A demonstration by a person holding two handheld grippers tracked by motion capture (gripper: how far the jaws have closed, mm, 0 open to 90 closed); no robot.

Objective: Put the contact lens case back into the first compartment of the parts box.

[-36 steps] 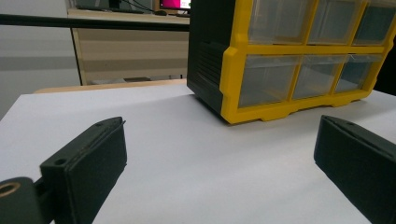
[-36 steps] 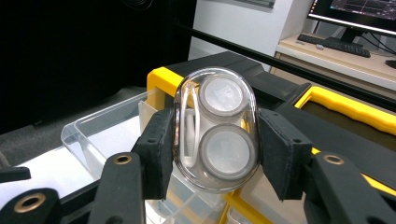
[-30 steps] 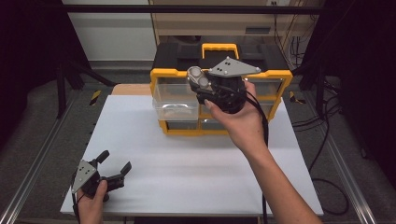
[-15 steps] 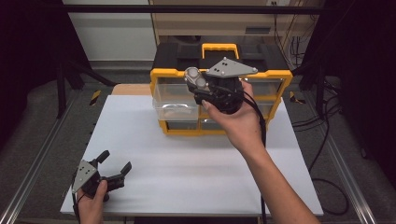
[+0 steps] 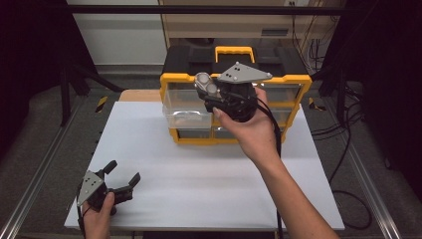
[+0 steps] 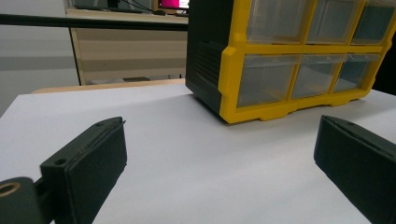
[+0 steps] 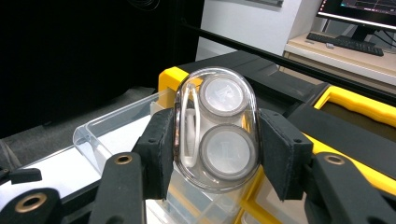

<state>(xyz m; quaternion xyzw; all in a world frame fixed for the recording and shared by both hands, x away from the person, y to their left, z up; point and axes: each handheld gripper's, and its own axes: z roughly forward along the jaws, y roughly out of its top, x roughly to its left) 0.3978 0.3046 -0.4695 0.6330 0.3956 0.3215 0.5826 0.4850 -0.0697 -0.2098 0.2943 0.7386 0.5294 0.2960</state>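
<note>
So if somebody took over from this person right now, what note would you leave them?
Right gripper: shut on a clear contact lens case, held above the open clear drawer of the yellow organizer.
Left gripper: open, holding nothing, low at the near left of the white table.
Done: drawer pulled out, case picked up.
Left, probably: put the case in the drawer, release, push the drawer shut.

The high view is looking down on the table (image 5: pixel 199 174); both gripper views are looking close along their jaws, sharing the drawer cabinet (image 6: pixel 289 60).
</note>
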